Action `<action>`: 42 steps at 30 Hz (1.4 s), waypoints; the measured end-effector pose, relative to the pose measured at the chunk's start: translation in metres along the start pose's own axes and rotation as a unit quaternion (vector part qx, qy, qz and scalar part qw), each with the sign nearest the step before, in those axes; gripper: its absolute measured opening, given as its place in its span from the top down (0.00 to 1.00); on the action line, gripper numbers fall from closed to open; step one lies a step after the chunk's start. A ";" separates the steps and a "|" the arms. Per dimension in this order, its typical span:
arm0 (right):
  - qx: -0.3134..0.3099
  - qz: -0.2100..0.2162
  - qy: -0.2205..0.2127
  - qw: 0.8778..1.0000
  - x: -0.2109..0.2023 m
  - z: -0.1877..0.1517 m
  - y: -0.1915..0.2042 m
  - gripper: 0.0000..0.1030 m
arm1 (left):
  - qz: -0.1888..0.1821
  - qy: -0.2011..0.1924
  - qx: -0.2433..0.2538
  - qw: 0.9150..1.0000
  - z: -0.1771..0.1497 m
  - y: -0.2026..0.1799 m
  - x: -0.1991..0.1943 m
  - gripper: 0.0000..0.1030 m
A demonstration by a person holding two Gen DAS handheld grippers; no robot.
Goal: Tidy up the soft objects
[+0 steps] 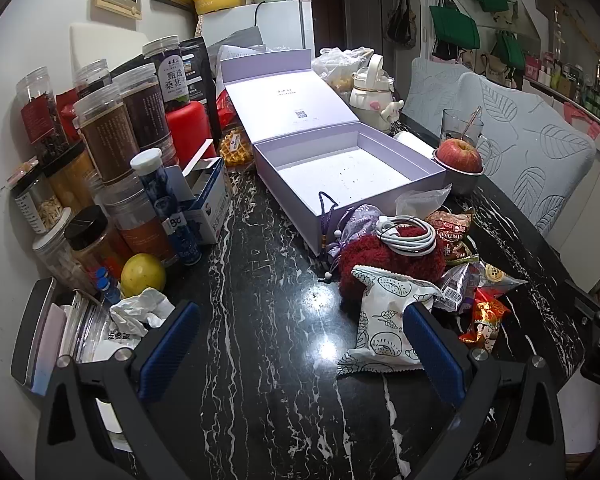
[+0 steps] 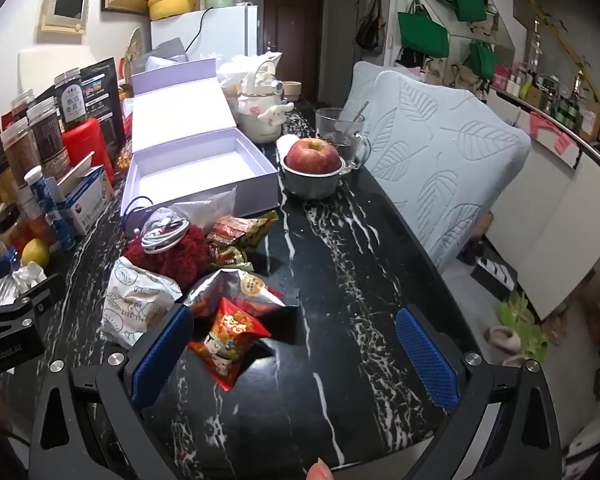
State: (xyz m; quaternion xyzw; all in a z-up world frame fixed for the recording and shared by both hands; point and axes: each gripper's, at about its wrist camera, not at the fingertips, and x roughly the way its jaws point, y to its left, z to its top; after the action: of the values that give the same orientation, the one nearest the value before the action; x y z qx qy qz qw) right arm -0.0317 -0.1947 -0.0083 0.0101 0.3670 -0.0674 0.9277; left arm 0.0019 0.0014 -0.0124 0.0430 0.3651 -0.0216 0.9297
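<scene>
Above the table [image 1: 267, 240], both grippers [image 1: 302, 348] agape.

Home kitchen: fridge [image 2: 219, 32], food jars [image 1: 111, 136] (cluttered)

Both wrist views low over table [image 1: 267, 320]; share box [image 1: 340, 168].

The right gripper [image 2: 295, 354] hangs wide apart over the desk [image 2: 340, 240], a red snack packet [image 2: 229, 340] beside its left finger.
</scene>
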 end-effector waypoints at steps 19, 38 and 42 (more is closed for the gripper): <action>-0.002 0.007 0.002 1.000 0.001 -0.001 -0.001 0.00 | -0.004 0.010 -0.005 1.000 0.002 0.001 0.003 0.00; -0.002 0.016 0.004 1.000 0.003 0.001 -0.003 0.00 | -0.003 0.014 -0.001 1.000 0.003 0.000 0.005 0.00; -0.003 0.017 0.005 1.000 0.004 0.001 -0.003 0.00 | -0.003 0.014 -0.001 1.000 0.003 0.000 0.005 0.00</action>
State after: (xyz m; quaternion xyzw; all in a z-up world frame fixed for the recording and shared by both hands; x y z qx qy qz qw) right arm -0.0285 -0.1977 -0.0097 0.0137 0.3717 -0.0500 0.9269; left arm 0.0076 0.0009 -0.0130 0.0415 0.3785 -0.0231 0.9244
